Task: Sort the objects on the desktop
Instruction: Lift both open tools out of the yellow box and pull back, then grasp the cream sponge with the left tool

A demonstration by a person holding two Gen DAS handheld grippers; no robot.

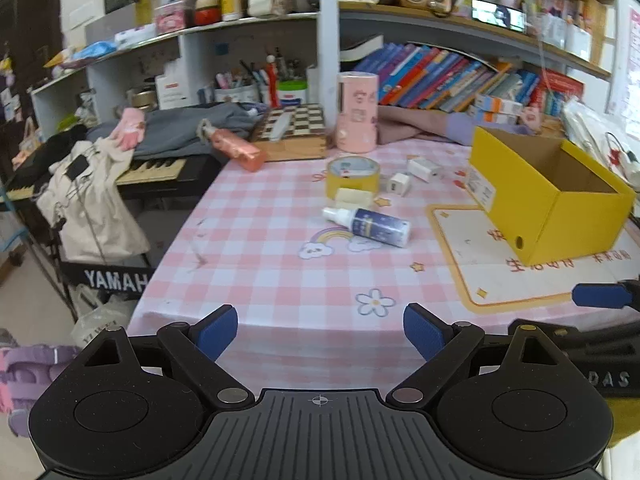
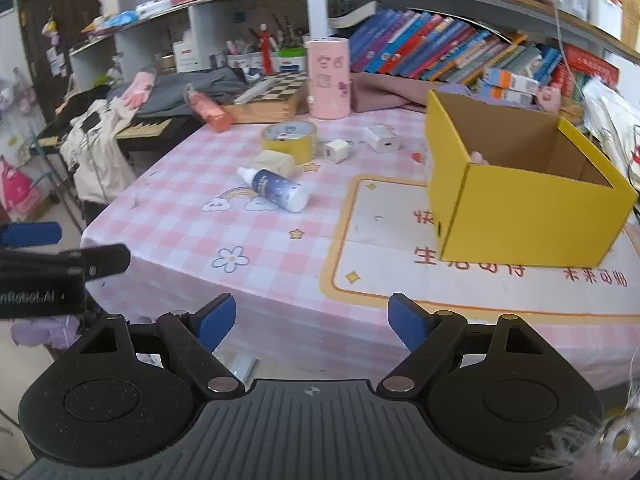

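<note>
Glossy cylindrical spray bottle (image 1: 370,226) lying mid-surface on pink checked cloth (image 1: 256,256); tape roll (image 1: 352,176) behind. Open yellow cardboard box (image 2: 520,200) at right, something pink inside. Both grippers (image 1: 320,336) (image 2: 312,322): fingers apart, empty.

Yellow cardboard box (image 1: 552,200) is sitting open-topped at right of frame. Blue-labelled spray bottle (image 1: 370,226) is lying on its side at centre; cream block (image 1: 354,199) and yellow tape roll (image 1: 353,174) behind it; two white chargers (image 1: 400,184) (image 1: 424,169) lying centre-right.
</note>
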